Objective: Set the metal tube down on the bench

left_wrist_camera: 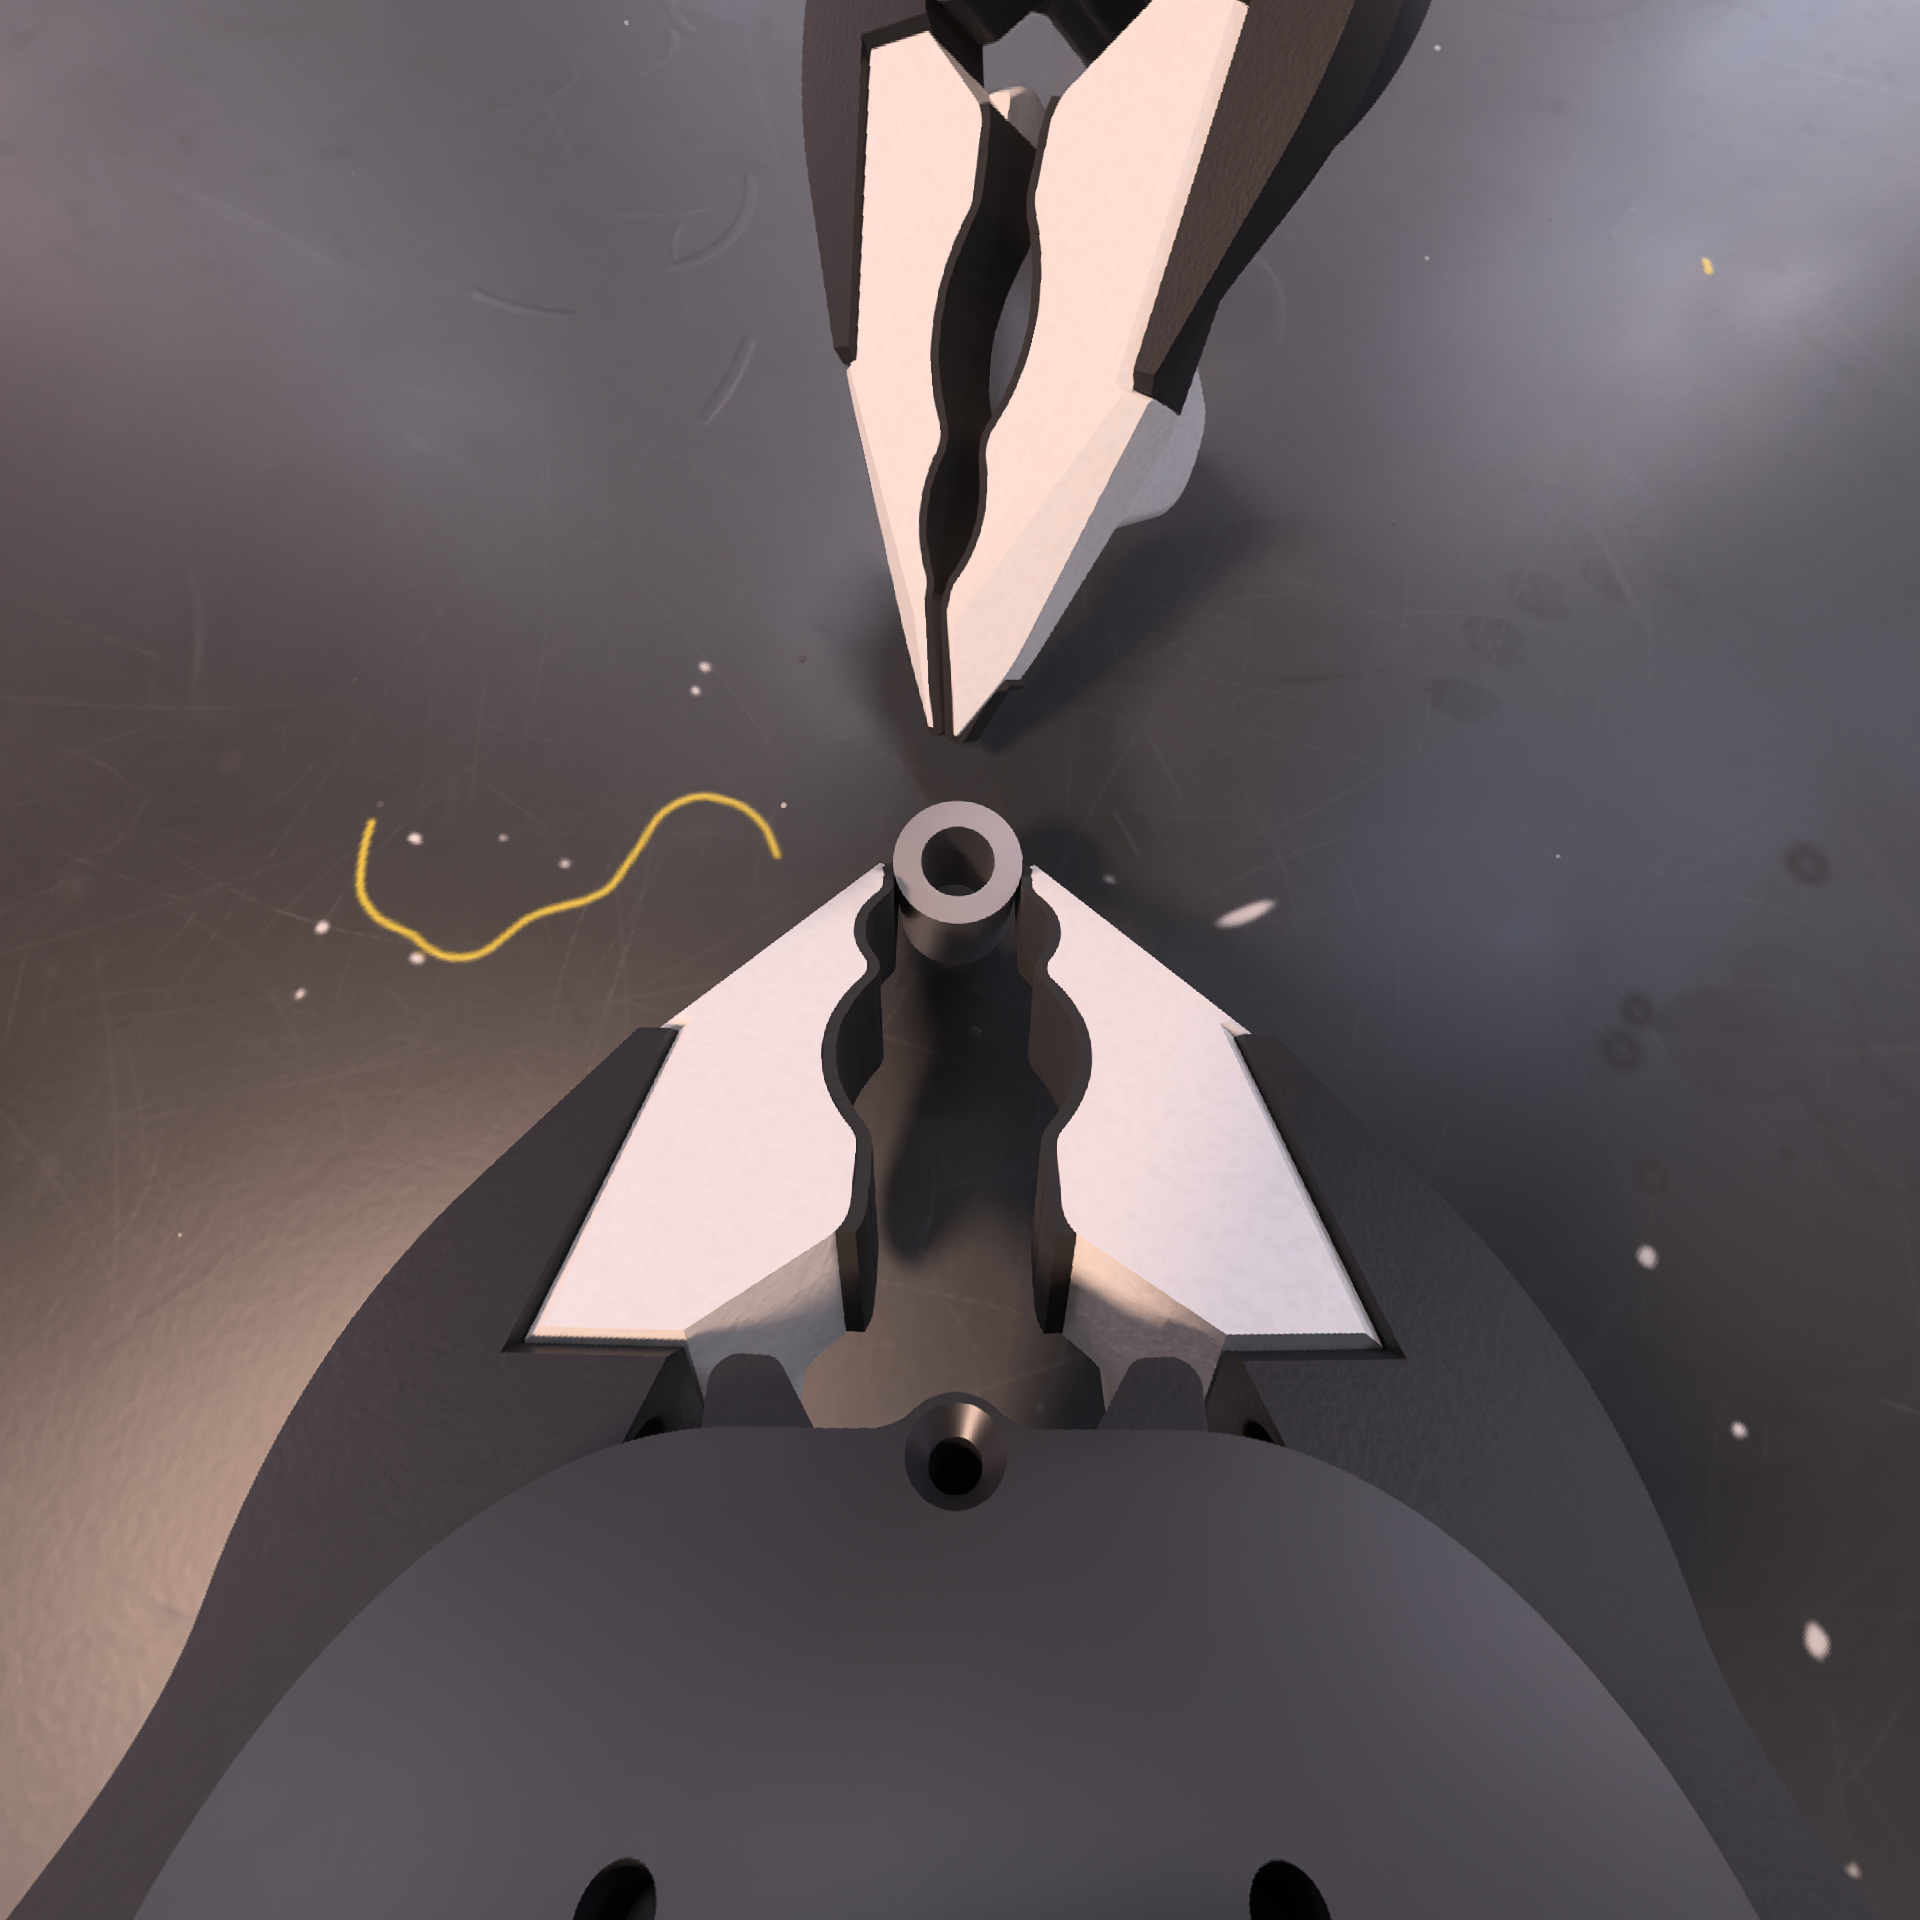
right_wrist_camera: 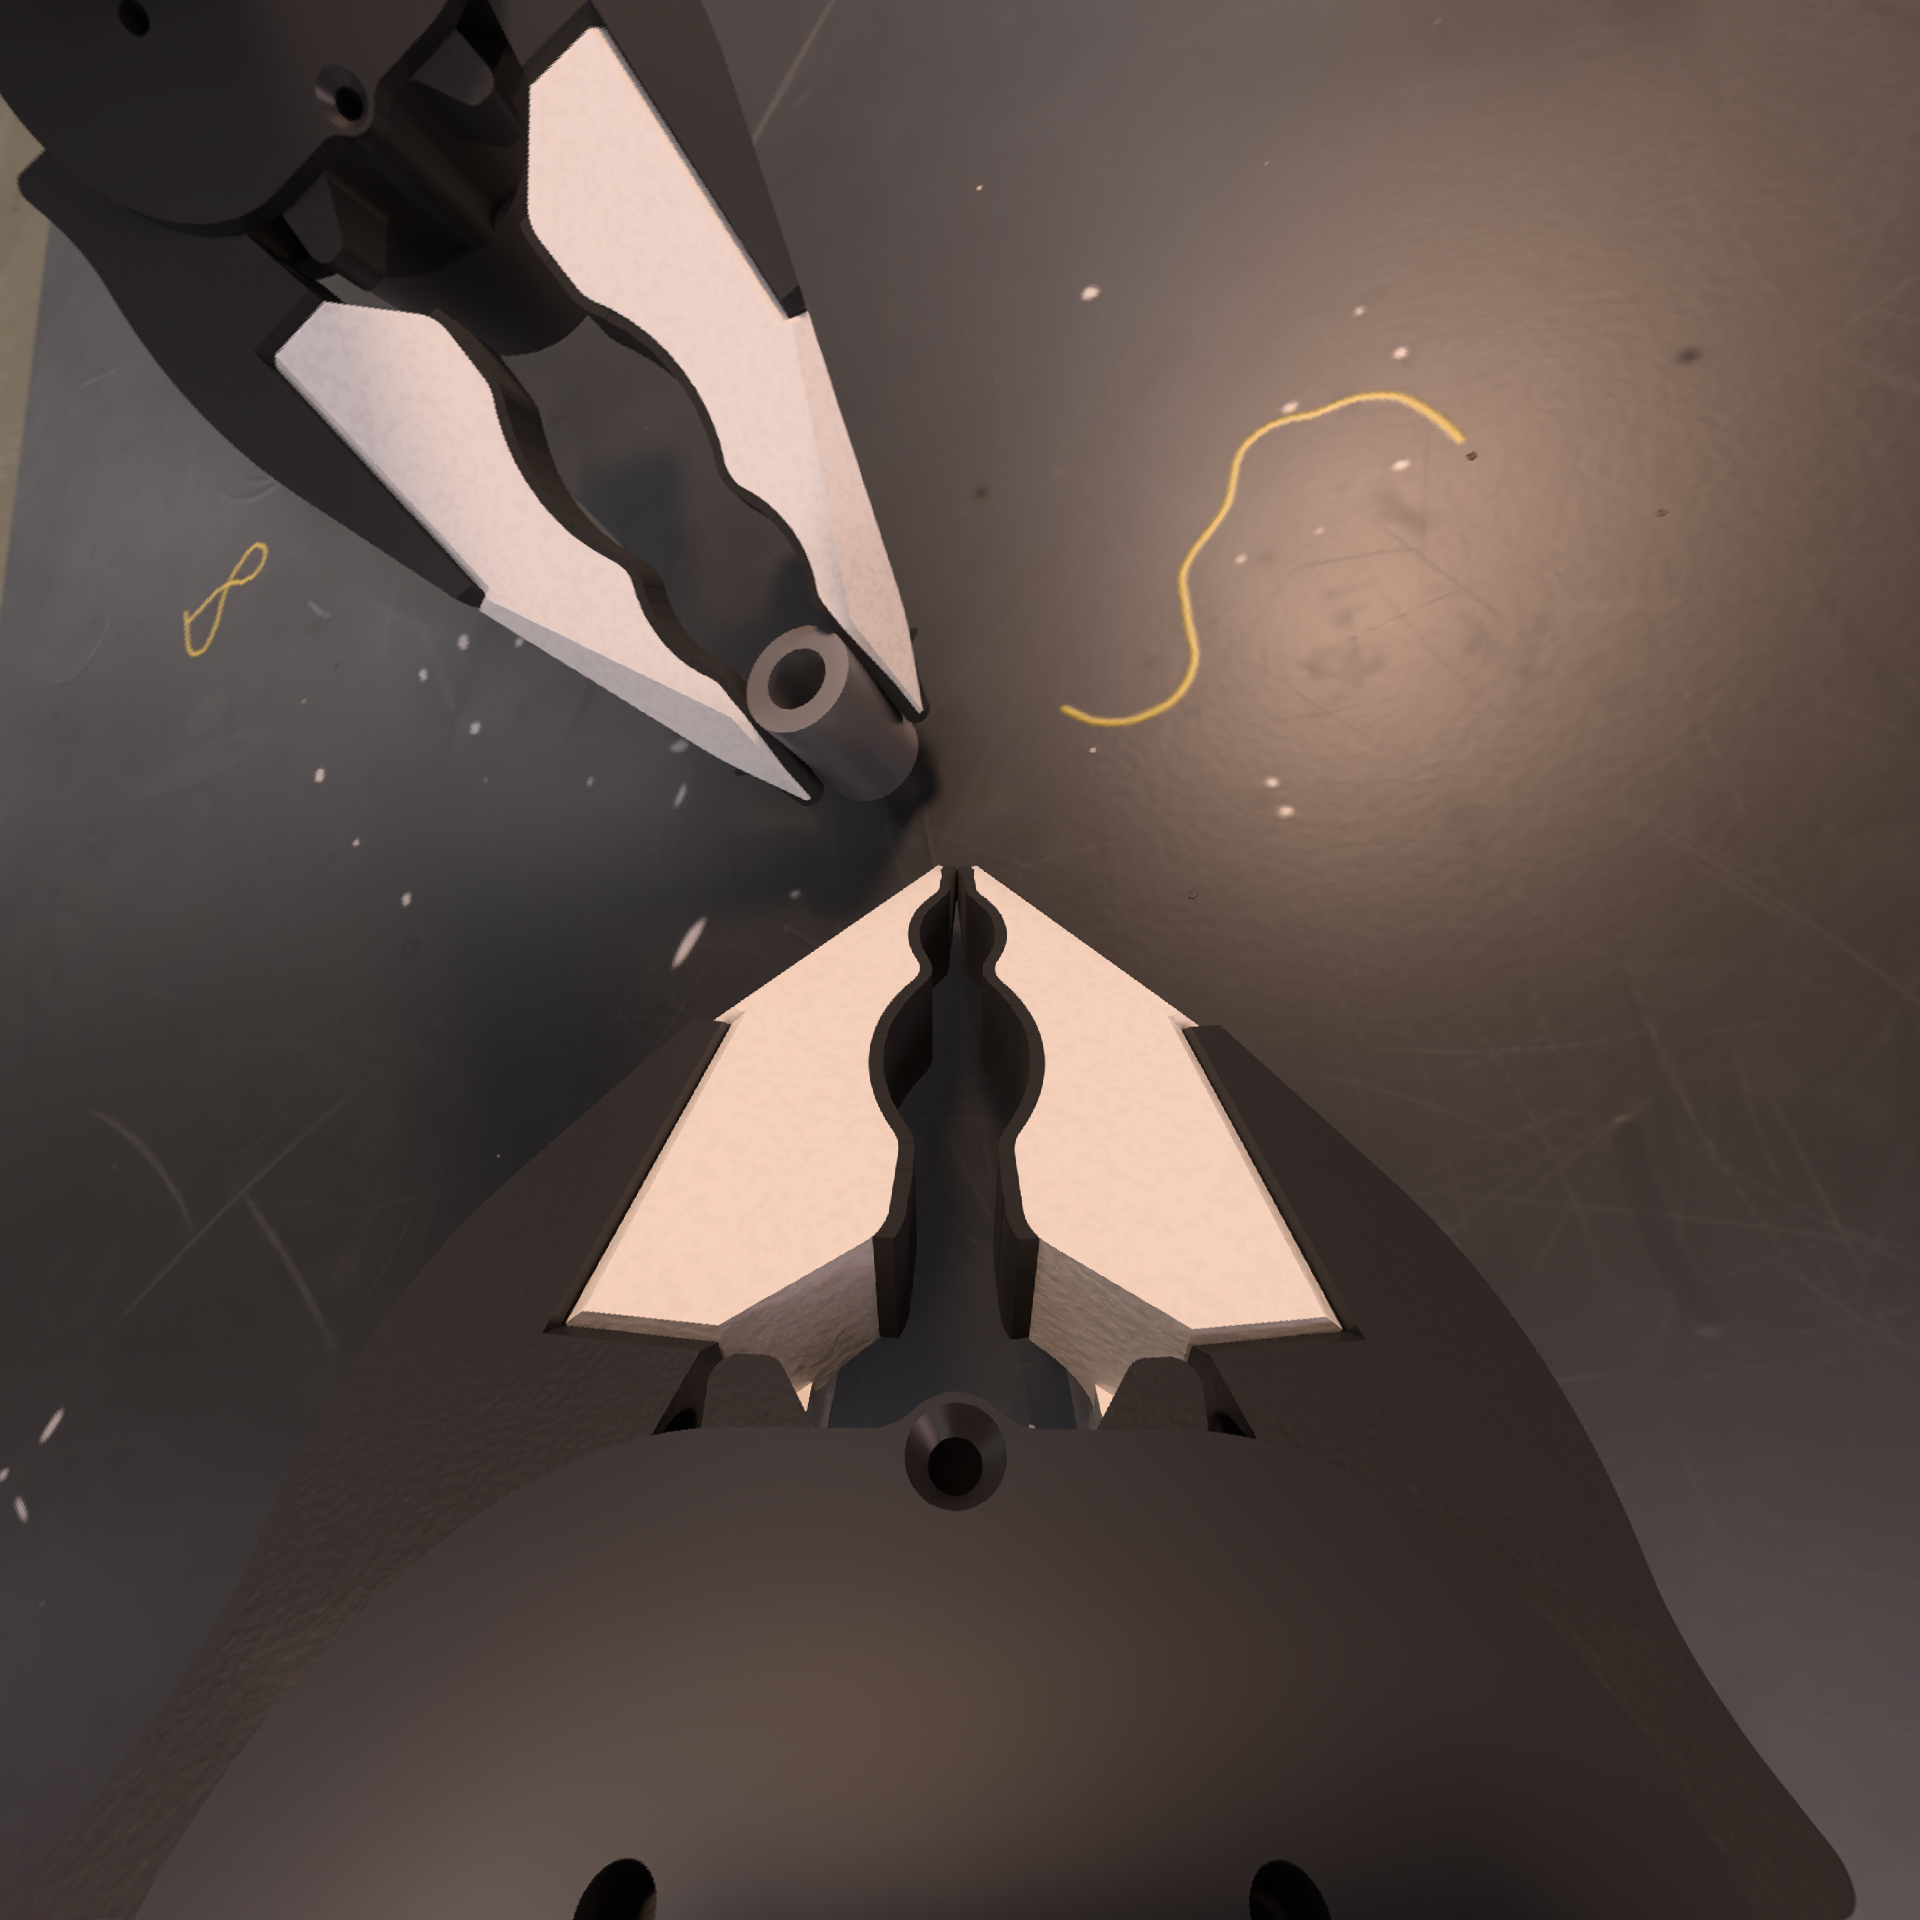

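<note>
Left tool (left_wrist_camera: 958,883): its 2 white fingers are clamped on the metal tube (left_wrist_camera: 957,868), gripping it near the tips.
Metal tube: short, grey and hollow, it sticks out past the fingertips with its open end facing the left wrist camera; in the right wrist view its far end (right_wrist_camera: 831,717) is low over the counter (right_wrist_camera: 1455,1039), and contact there cannot be judged.
Right tool (right_wrist_camera: 957,871): fingertips pressed together, nothing between them; it points at the left tool from just beyond the tube and stands apart from it (left_wrist_camera: 948,727).
Counter: dark, scratched, dotted with pale specks.
Yellow thread (left_wrist_camera: 540,904): a wavy strand lying loose beside the tools.
Small yellow loop (right_wrist_camera: 223,601): farther off on the counter, seen only in the right wrist view.
</note>
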Tool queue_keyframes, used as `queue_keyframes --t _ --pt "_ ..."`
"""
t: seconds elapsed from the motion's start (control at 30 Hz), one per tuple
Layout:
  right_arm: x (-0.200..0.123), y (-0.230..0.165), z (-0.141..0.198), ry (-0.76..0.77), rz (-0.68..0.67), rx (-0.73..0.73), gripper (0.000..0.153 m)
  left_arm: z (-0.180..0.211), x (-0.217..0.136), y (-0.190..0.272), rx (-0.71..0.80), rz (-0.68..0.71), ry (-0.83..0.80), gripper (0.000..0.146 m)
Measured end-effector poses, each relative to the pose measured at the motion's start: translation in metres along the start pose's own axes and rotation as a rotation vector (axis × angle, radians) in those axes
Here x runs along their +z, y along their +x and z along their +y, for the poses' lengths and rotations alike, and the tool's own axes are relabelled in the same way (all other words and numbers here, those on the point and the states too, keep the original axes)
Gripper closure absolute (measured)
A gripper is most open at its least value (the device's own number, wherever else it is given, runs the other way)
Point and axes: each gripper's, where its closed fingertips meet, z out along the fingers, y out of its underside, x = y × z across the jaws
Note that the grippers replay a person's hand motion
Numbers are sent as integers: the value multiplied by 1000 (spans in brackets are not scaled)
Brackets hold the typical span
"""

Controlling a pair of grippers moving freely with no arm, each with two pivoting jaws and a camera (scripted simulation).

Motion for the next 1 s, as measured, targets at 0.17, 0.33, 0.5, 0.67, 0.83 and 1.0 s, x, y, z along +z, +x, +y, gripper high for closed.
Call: queue_keyframes --t 0.17,0.33,0.5,0.67,0.83,1.0 --pt "0 0 1 -6 -16 18 153 2 1 1 4 5 -11 124" --pt "-4 -3 -5 33 -26 5 153 1 -1 4 13 10 -10 124" --pt "1 -8 -1 0 -47 -2 153 8 -2 14 56 58 -38 124" --pt "2 -9 -1 -6 -50 -5 153 9 0 17 71 64 -49 124" --pt "0 -9 -3 6 -42 -12 153 7 3 15 61 47 -46 124" --pt "0 -7 -3 6 -35 -6 153 6 3 12 66 28 -47 124"
